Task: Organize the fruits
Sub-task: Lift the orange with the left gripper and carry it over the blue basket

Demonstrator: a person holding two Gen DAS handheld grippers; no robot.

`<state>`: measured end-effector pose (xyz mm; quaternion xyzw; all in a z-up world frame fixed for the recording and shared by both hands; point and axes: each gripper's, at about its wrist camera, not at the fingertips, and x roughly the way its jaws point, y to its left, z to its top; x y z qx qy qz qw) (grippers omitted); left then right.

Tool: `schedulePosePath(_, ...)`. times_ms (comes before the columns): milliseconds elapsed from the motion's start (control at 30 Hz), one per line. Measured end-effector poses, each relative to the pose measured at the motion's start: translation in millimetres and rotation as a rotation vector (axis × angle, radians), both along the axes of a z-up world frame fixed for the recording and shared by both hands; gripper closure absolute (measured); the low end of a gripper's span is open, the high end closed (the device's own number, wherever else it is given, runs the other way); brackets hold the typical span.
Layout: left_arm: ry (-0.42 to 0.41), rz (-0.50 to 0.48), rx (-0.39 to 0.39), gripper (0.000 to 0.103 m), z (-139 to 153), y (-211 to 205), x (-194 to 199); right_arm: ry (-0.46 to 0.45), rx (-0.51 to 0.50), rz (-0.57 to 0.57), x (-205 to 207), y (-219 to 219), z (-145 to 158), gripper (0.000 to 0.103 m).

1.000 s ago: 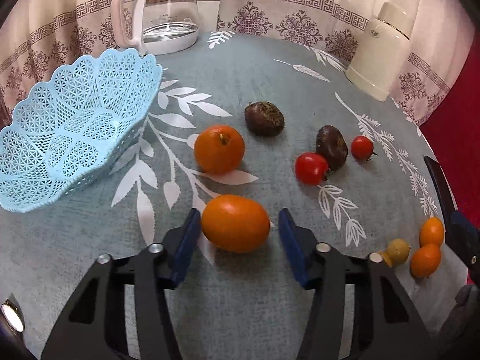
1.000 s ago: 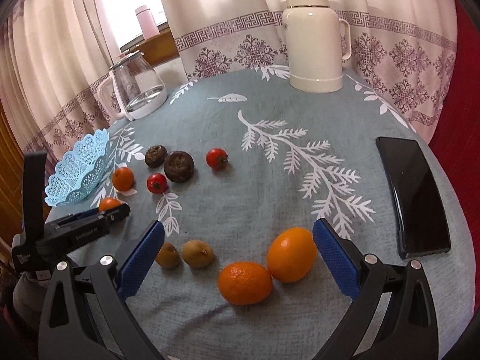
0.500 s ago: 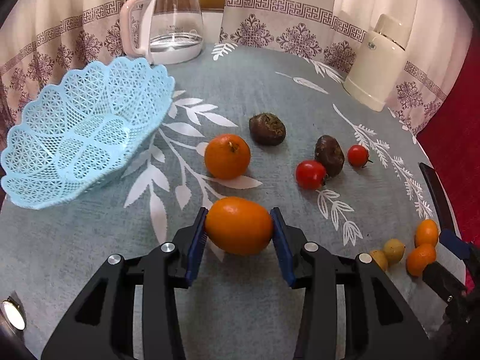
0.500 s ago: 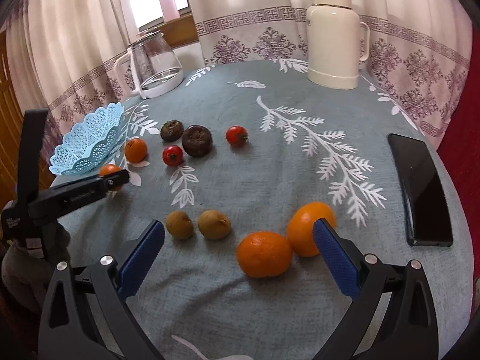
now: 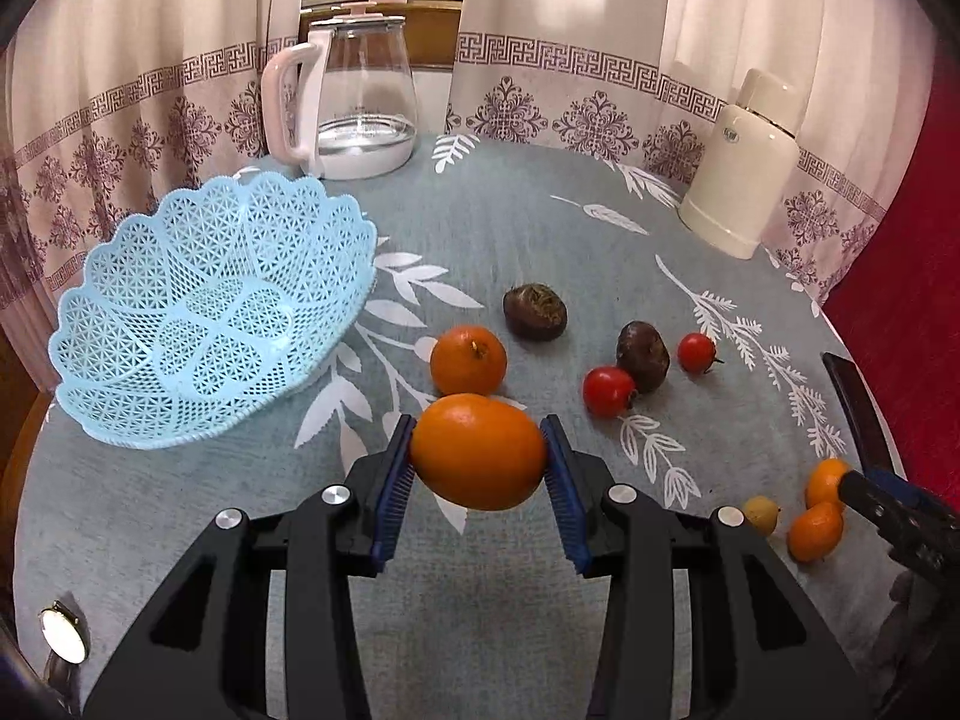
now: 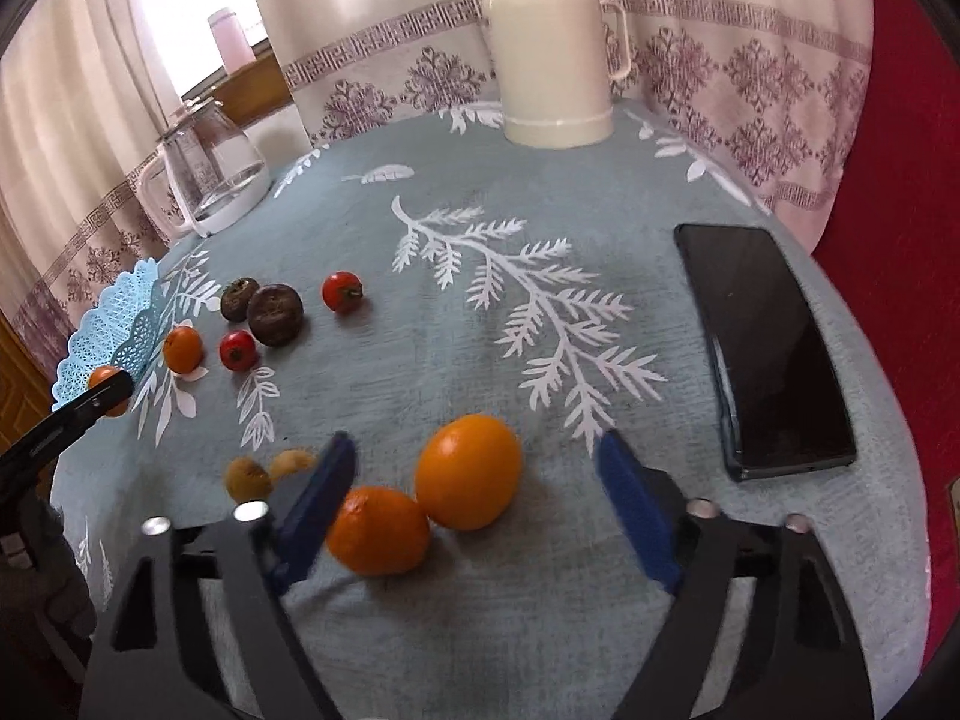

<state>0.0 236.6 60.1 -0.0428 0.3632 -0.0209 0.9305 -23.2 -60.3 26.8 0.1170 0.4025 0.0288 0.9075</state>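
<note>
My left gripper [image 5: 478, 455] is shut on a large oval orange [image 5: 478, 450], lifted a little off the cloth. The empty light-blue lattice basket [image 5: 198, 312] stands to its upper left. A round orange [image 5: 468, 360], two dark brown fruits [image 5: 534, 311] and two small tomatoes [image 5: 608, 391] lie beyond it. My right gripper [image 6: 474, 480] hangs open over two oranges: an oval orange [image 6: 468, 471] between its fingers and a round orange [image 6: 378, 531] by the left finger. Two small tan fruits [image 6: 247, 478] lie to the left.
A glass kettle [image 5: 354, 102] and a cream thermos [image 5: 744, 168] stand at the back of the round table. A black phone [image 6: 762, 348] lies at the right. A small watch [image 5: 63, 639] sits near the front left edge.
The left gripper closed on the oval orange and lifted it. The right gripper moved forward and down over the two oranges near it.
</note>
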Motion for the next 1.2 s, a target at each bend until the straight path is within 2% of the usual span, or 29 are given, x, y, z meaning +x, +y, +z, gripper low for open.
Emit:
schedulePosePath(100, -0.002, 0.010, 0.000, 0.060, 1, 3, -1, 0.045, 0.019, 0.003, 11, 3, -10, 0.044)
schedulePosePath(200, -0.002, 0.022, 0.000, 0.060, 2, 9, -2, 0.066, 0.063, 0.001, 18, 3, -17, 0.046)
schedulePosePath(600, -0.029, 0.071, -0.015, 0.060, 9, 31, -1, 0.094, 0.047, -0.024, 19, 3, -17, 0.049)
schedulePosePath(867, -0.052, 0.098, -0.026, 0.060, 15, 44, -2, 0.103, 0.061, -0.025, 16, -3, -16, 0.064)
schedulePosePath(1000, -0.067, 0.117, -0.031, 0.060, 19, 52, -3, 0.086, 0.032, -0.026, 12, 2, -11, 0.064)
schedulePosePath(1200, -0.091, 0.178, -0.036, 0.060, 25, 73, 2, 0.001, -0.021, -0.032, 5, 10, 12, 0.064)
